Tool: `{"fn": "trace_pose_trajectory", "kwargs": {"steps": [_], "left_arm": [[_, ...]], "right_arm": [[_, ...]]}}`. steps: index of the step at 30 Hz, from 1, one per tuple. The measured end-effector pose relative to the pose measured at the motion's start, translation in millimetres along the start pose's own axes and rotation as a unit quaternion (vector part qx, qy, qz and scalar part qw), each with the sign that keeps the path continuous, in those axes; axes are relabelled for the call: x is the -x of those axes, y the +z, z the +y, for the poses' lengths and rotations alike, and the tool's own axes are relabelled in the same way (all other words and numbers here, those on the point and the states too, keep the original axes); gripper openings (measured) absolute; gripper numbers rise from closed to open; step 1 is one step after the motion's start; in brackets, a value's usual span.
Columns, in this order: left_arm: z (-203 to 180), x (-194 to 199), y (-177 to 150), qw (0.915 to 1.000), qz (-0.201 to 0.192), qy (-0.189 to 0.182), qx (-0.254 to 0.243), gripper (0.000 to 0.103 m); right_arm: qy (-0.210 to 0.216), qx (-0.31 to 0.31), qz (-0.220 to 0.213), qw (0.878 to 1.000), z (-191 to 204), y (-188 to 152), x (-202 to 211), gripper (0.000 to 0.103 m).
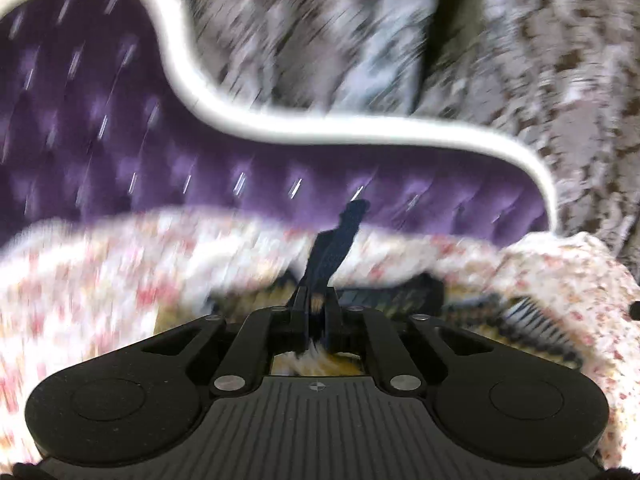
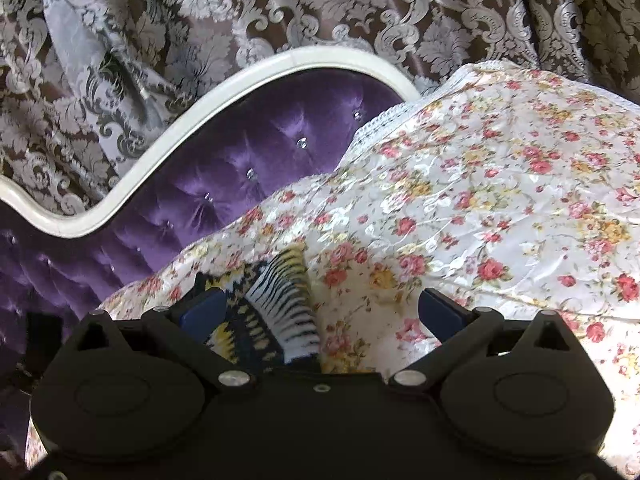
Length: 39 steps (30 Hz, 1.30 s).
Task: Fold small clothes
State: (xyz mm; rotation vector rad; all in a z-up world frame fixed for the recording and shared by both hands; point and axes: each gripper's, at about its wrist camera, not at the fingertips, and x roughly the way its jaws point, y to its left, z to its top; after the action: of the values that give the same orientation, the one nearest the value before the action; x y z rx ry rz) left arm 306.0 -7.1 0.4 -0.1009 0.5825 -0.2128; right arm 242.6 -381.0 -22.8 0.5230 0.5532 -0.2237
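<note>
Home bedroom, tufted purple headboard point(image 2: 248, 160), floral bedspread point(image 2: 500, 200), damask curtains point(image 2: 340, 4) behind

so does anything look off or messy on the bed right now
Nothing is damaged or spilled. The small yellow, navy and white patterned garment lies bunched on the floral bedspread. The left gripper pinches a dark navy strip that sticks up; the right gripper is open.

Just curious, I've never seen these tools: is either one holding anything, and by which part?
The left hand-held gripper pinches a dark cloth strip at its lower end. The right hand-held gripper holds nothing.
</note>
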Motion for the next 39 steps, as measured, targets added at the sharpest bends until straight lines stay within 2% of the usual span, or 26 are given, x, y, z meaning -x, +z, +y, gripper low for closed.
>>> {"fn": "trace_pose_trajectory", "kwargs": {"steps": [3,5,7,10,13,19,21,22,25,26,29,31,33,34,36,37,39], "left_arm": [[27.1,-17.3,-19.4,0.9971,0.043,0.008,0.062,0.011],[39.7,-19.1,-31.8,0.9947,0.052,0.02,0.087,0.034],[47.6,-16.5,-40.1,0.9933,0.056,0.027,0.098,0.041],[57.9,-8.3,-46.3,0.992,0.054,0.024,0.112,0.047],[63.8,0.7,-50.6,0.9911,0.049,0.027,0.121,0.048],[68.8,13.9,-52.7,0.9921,0.055,0.043,0.104,0.048],[67.9,22.9,-48.1,0.9937,0.041,0.055,0.088,0.049],[67.0,28.2,-43.9,0.9948,0.027,0.061,0.077,0.052],[64.7,37.9,-29.0,0.9963,-0.011,0.067,0.053,0.07],[64.7,37.4,-24.0,0.9965,-0.016,0.065,0.049,0.072],[66.8,24.0,-15.1,0.9978,0.002,0.052,0.04,0.073],[70.0,7.3,-14.3,0.9983,0.037,0.031,0.032,0.073],[73.2,-9.2,-18.4,0.9968,0.07,0.019,0.034,0.073],[74.5,-15.8,-20.8,0.9959,0.081,0.002,0.041,0.071],[74.3,-20.4,-24.3,0.9939,0.096,-0.031,0.046,0.036],[69.1,-19.1,-22.7,0.9941,0.094,-0.035,0.041,0.005],[51.6,-8.9,-15.2,0.9966,0.071,-0.04,0.011,0.006]], "right_arm": [[0.001,0.01,0.007,1.0,3.5,-2.4,-1.9,0.103],[0.001,0.012,0.009,1.0,4.3,-3.2,-2.8,0.103],[0.0,0.012,0.011,1.0,4.6,-3.1,-3.6,0.103],[0.0,0.013,0.014,1.0,6.5,-3.3,-4.6,0.103],[0.0,0.019,0.018,1.0,9.9,-5.1,-6.4,0.103],[0.002,0.025,0.025,0.999,13.7,-8.5,-8.0,0.103],[0.003,0.026,0.026,0.999,14.7,-8.8,-7.9,0.103],[0.003,0.027,0.026,0.999,15.1,-9.2,-7.9,0.103],[0.004,0.03,0.028,0.999,16.6,-10.3,-9.0,0.103],[0.004,0.031,0.029,0.999,17.0,-10.6,-9.2,0.103],[0.006,0.034,0.03,0.999,18.8,-11.8,-9.5,0.103],[0.007,0.036,0.031,0.999,19.6,-12.4,-9.6,0.103],[0.007,0.037,0.032,0.999,19.9,-12.8,-10.1,0.103],[0.007,0.037,0.033,0.999,19.9,-12.8,-10.3,0.103],[0.008,0.036,0.034,0.999,20.1,-13.0,-10.3,0.103],[0.008,0.034,0.037,0.999,20.5,-13.0,-10.5,0.103],[0.009,0.036,0.038,0.999,22.0,-13.5,-10.9,0.103]]}}
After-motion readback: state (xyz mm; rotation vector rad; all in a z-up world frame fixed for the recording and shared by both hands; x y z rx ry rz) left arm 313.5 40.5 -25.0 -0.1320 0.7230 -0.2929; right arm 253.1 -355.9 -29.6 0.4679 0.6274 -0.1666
